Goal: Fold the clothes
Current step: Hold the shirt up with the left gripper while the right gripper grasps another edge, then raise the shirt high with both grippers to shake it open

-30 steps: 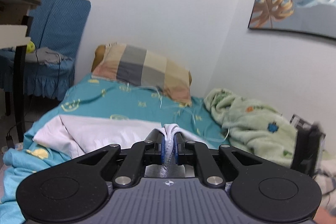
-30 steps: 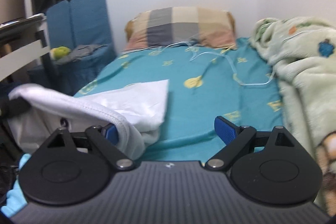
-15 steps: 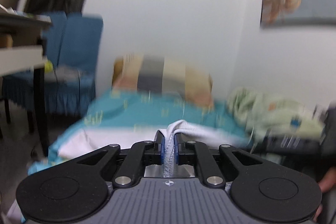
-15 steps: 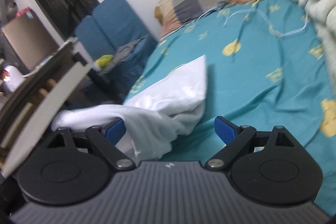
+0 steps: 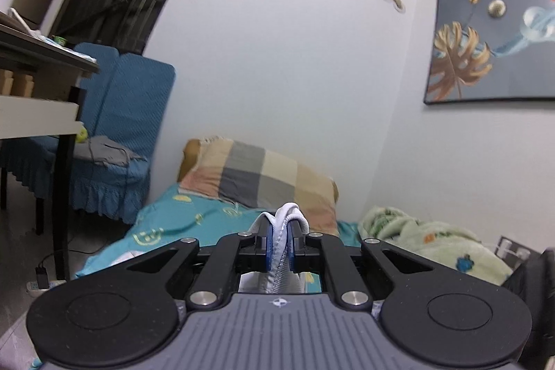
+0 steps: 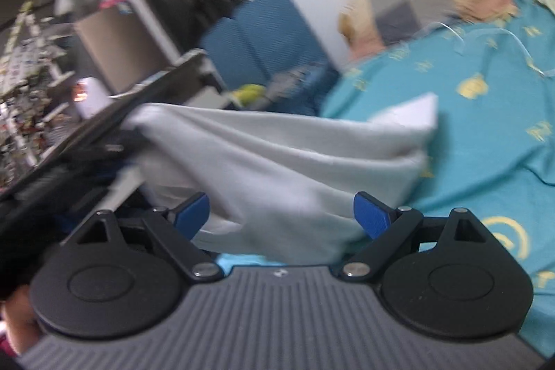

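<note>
The bed (image 6: 503, 141), under a teal sheet, carries the work. A checked pillow (image 5: 256, 179) lies at its head and a pale green blanket (image 5: 426, 241) is bunched by the wall, which leaves the near stretch of sheet as folding ground.

The white garment (image 6: 263, 169) hangs lifted from its left side, with only a far corner resting on the sheet. Held up this way, it drapes in long creases instead of lying crumpled, which probably helps in finding its edges.

The left tool (image 5: 280, 248) is pressed together on a stitched hem of the garment and bears its weight. The right tool (image 6: 281, 216) is spread wide, with the cloth sagging between its blue pads (image 6: 372, 218) but not gripped. It looks placed to take a second hold lower down. That view is blurred, so finer contact cannot be told.
</note>
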`<action>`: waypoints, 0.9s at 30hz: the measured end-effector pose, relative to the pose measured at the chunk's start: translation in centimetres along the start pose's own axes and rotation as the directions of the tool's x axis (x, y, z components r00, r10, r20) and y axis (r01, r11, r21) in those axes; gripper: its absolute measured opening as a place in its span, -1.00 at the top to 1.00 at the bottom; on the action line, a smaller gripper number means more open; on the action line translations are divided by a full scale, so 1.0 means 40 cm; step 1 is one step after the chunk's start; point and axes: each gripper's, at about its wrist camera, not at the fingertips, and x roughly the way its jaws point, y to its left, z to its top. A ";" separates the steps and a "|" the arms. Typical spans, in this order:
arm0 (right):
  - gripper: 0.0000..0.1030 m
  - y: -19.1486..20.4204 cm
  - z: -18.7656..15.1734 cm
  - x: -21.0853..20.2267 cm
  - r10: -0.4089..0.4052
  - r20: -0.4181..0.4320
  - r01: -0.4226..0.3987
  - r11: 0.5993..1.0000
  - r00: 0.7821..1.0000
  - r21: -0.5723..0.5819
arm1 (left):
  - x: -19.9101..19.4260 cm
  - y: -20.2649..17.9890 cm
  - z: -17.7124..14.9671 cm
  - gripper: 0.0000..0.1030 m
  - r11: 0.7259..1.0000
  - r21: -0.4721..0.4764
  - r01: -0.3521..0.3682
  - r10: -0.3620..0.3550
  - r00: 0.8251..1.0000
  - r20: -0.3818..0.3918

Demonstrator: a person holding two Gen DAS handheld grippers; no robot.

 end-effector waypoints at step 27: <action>0.89 -0.104 0.081 -0.062 -0.212 0.138 0.203 0.976 0.968 0.077 | 0.140 -0.030 -0.176 0.49 0.997 0.073 -0.013 0.038 0.935 -0.351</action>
